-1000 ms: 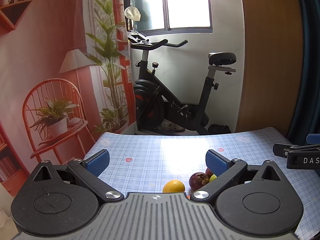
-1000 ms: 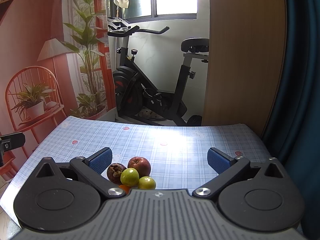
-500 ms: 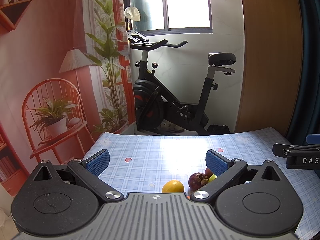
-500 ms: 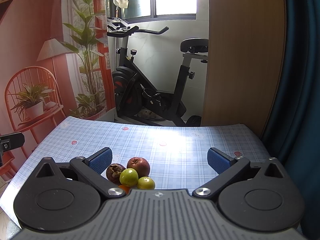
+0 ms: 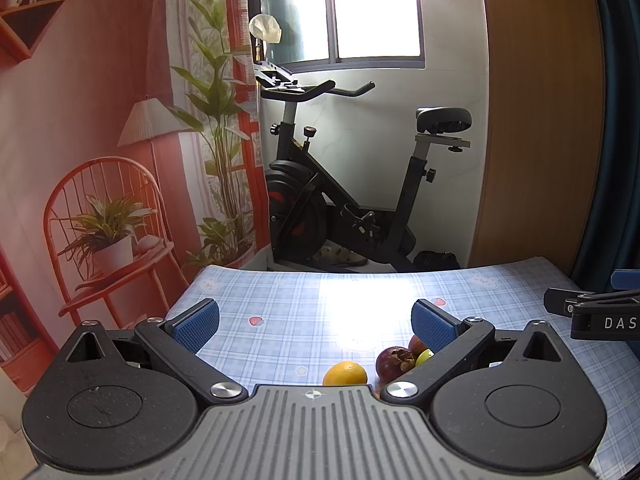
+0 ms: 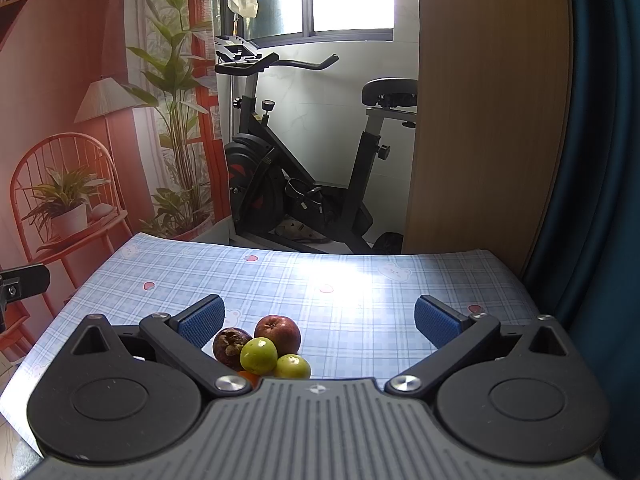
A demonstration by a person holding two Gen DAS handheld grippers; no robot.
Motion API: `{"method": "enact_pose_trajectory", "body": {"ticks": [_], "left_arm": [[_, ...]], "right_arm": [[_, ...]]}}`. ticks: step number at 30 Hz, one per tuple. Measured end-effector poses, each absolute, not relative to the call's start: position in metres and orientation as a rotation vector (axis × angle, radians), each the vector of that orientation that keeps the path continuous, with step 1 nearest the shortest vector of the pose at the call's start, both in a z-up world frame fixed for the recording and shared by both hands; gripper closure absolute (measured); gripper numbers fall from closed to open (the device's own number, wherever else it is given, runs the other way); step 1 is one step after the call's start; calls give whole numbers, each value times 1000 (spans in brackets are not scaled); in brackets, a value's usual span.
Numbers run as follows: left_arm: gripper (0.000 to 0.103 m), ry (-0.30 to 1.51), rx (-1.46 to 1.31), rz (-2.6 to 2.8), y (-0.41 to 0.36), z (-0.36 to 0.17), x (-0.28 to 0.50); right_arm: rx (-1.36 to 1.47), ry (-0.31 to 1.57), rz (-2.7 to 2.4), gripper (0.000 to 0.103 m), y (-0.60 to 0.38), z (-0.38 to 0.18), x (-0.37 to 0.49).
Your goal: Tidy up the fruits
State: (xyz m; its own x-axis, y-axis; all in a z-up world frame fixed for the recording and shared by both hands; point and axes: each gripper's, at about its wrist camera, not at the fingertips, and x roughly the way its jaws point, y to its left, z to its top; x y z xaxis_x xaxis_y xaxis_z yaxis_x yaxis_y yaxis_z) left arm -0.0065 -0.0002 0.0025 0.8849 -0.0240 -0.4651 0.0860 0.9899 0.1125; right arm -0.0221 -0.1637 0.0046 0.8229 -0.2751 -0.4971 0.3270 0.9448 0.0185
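Note:
A small cluster of fruit lies on the blue plaid tablecloth (image 6: 360,288). The right wrist view shows a red apple (image 6: 279,333), a dark mangosteen (image 6: 229,344), two green fruits (image 6: 259,355) (image 6: 293,366) and a sliver of an orange (image 6: 248,377) just ahead of my right gripper (image 6: 318,320), which is open and empty. In the left wrist view the orange (image 5: 345,373), the mangosteen (image 5: 394,361), the apple (image 5: 417,345) and a green fruit (image 5: 424,357) sit low right, partly hidden behind the right finger. My left gripper (image 5: 316,322) is open and empty above the table.
An exercise bike (image 5: 344,200) stands beyond the table's far edge, with a wooden panel (image 5: 540,120) and a dark curtain (image 6: 600,160) to the right. A printed backdrop hangs at left. The right gripper's side (image 5: 600,312) shows at the left view's right edge.
Both views have shifted only very slightly; the fruits sit marginally lower in frame. Both grippers stay open and nothing was taken hold of.

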Motion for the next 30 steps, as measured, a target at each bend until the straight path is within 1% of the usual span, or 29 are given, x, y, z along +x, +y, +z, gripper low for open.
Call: {"method": "enact_pose_trajectory", "body": {"ticks": [6, 9, 14, 17, 20, 25, 26, 27, 28, 30], "left_arm": [[0, 489, 129, -65, 2, 1, -4], [0, 503, 129, -89, 5, -3, 2], [1, 520, 46, -58, 25, -14, 20], [7, 530, -9, -72, 38, -26, 33], [12, 551, 11, -75, 41, -40, 47], [12, 549, 25, -71, 44, -57, 63], [15, 568, 35, -82, 44, -60, 68], [21, 582, 56, -85, 43, -63, 71], [23, 589, 71, -82, 43, -66, 74], [24, 599, 68, -86, 47, -71, 76]], "right_arm": [[115, 502, -298, 0, -164, 5, -23], [151, 457, -237, 0, -170, 3, -27], [137, 434, -252, 0, -184, -11, -21], [93, 437, -263, 0, -189, -27, -13], [78, 430, -271, 0, -194, -49, -6], [84, 368, -278, 0, -198, -81, 1], [101, 363, -256, 0, -200, -85, 2], [116, 361, -238, 0, -200, -89, 3], [123, 356, -225, 0, -200, -92, 3], [126, 360, -199, 0, -197, -97, 6]]}}
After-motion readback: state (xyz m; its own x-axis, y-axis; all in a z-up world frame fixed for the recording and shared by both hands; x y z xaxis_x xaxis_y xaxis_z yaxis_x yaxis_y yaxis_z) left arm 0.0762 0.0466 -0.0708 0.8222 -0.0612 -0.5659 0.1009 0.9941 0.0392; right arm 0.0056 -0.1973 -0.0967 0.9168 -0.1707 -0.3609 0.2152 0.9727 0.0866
